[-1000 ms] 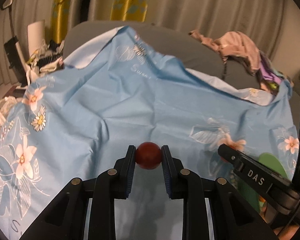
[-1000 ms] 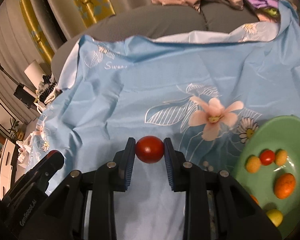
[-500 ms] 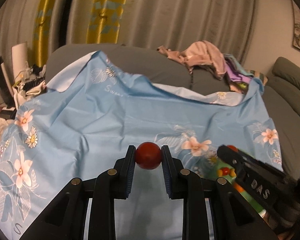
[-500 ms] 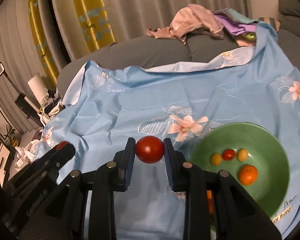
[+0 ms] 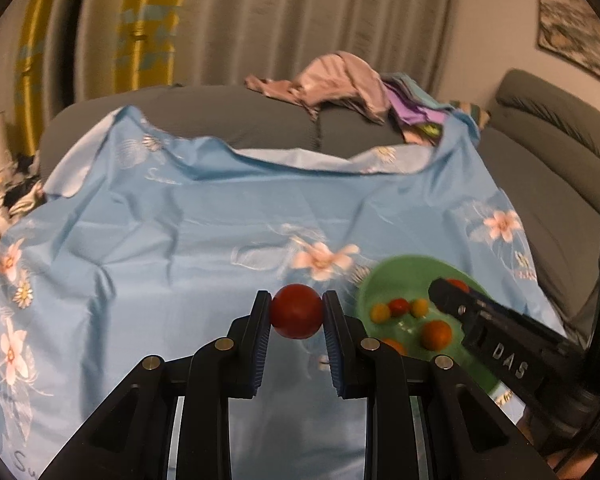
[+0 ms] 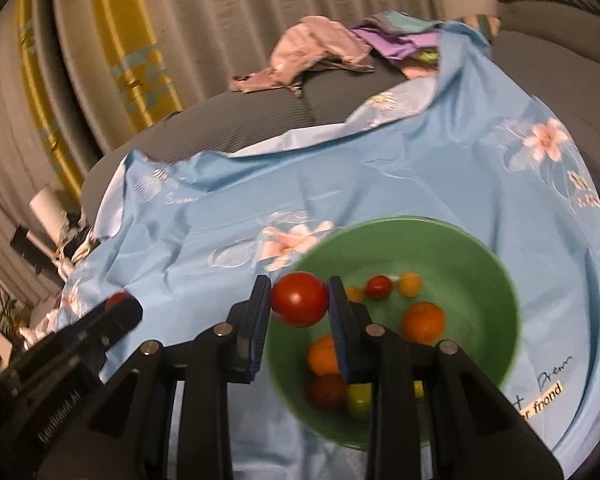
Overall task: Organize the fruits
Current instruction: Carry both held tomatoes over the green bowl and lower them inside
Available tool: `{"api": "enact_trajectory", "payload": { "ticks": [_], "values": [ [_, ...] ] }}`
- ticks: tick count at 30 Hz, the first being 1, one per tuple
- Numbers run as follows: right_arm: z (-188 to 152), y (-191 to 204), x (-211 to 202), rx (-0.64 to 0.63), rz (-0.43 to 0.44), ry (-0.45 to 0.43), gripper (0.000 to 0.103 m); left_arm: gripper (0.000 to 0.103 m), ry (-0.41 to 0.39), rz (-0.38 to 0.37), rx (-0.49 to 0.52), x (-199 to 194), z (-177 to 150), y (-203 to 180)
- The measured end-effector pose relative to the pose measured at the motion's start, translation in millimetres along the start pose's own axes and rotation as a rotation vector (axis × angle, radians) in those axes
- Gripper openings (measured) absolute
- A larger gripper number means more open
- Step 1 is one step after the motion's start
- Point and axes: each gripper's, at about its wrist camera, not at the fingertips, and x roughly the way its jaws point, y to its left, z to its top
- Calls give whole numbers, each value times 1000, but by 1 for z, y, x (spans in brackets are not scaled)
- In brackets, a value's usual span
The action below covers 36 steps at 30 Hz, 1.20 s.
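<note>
My left gripper is shut on a red tomato, held above the blue flowered cloth, left of the green bowl. My right gripper is shut on another red tomato, held over the left rim of the green bowl. The bowl holds several small fruits: an orange, a small red tomato and yellow ones. The right gripper shows at the right of the left wrist view; the left gripper shows at the left of the right wrist view.
The cloth covers a grey sofa. A heap of clothes lies on the sofa back. Curtains hang behind. Clutter sits at the far left.
Both grippers have moved right and tilted up with their tomatoes still held. The green bowl has come into fuller view; the right gripper now hangs over its left rim.
</note>
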Motion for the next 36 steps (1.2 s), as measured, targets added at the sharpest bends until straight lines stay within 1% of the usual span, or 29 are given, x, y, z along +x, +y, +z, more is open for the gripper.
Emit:
{"api": "enact_trajectory", "payload": {
  "ticks": [5, 8, 10, 13, 16, 20, 26, 29, 36],
  "values": [
    [1, -23, -4, 40, -57, -7, 29, 26, 44, -45, 39, 15, -4, -31],
    [1, -34, -4, 63, -61, 1, 29, 26, 72, -56, 81, 25, -6, -50],
    [2, -41, -3, 71, -75, 2, 30, 26, 97, -64, 90, 33, -8, -59],
    [1, -50, 1, 91, -72, 20, 30, 26, 151, -79, 95, 47, -13, -69],
    [1, -60, 4, 109, -77, 37, 30, 26, 169, -77, 114, 56, -17, -78],
    [0, -69, 10, 132, -81, 56, 30, 26, 196, -89, 116, 65, -19, -85],
    [-2, -79, 17, 150, -102, 87, 30, 26, 214, -80, 126, 74, -24, -94],
    [-3, -80, 21, 135, -148, 105, 30, 26, 210, -60, 146, 76, -27, -97],
    [-4, -86, 26, 144, -143, 125, 30, 26, 239, -59, 144, 84, -30, -98]
  ]
}}
